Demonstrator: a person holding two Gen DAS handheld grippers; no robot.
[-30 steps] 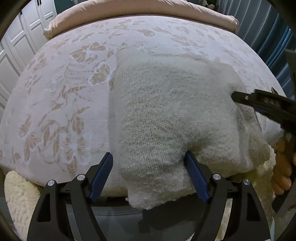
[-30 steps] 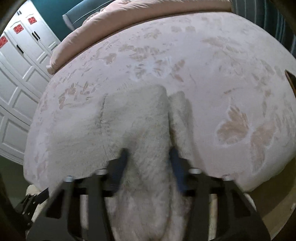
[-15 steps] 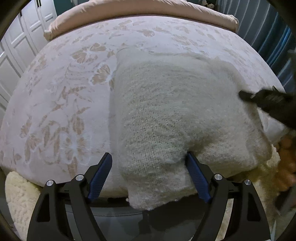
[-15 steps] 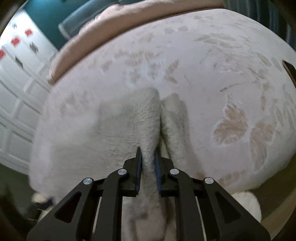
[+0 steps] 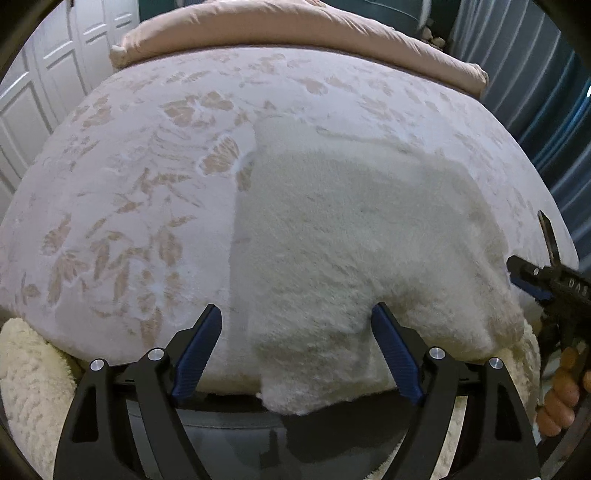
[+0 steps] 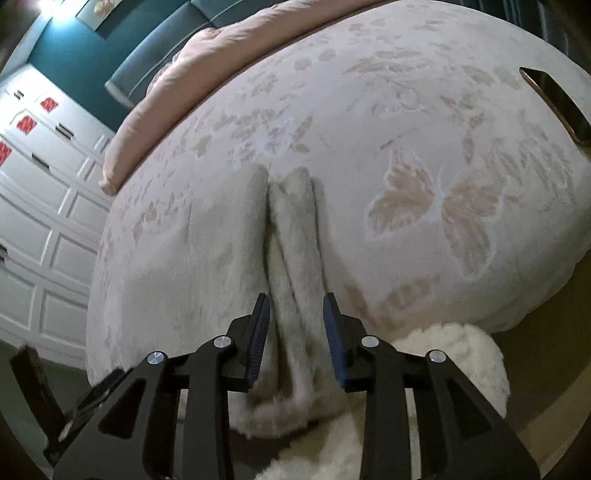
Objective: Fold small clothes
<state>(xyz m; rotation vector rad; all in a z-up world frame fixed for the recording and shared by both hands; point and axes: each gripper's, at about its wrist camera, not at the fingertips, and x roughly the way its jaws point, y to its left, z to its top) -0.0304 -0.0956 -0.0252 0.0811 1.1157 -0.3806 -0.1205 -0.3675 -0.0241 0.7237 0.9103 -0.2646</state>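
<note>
A cream fuzzy knitted garment (image 5: pixel 351 236) lies on the floral bedspread, its near part hanging over the bed's front edge. My left gripper (image 5: pixel 297 350) is open, its blue pads either side of the hanging flap, not pinching it. In the right wrist view the garment's right side (image 6: pixel 291 266) lies in long upright folds. My right gripper (image 6: pixel 296 339) is open around those folds, pads apart from the cloth. The right gripper and the hand holding it also show at the right edge of the left wrist view (image 5: pixel 543 284).
The pale pink floral bedspread (image 5: pixel 140 206) covers the bed, with a folded pink quilt (image 5: pixel 295 33) at the far end. A cream fluffy rug (image 6: pixel 458 354) lies below the bed's edge. A dark phone-like slab (image 6: pixel 554 99) lies on the bed at right. White cupboard doors (image 6: pixel 40 221) stand left.
My right gripper was shut on the garment's fold half a second ago and has opened, letting it go. The left gripper stays open in the same place.
</note>
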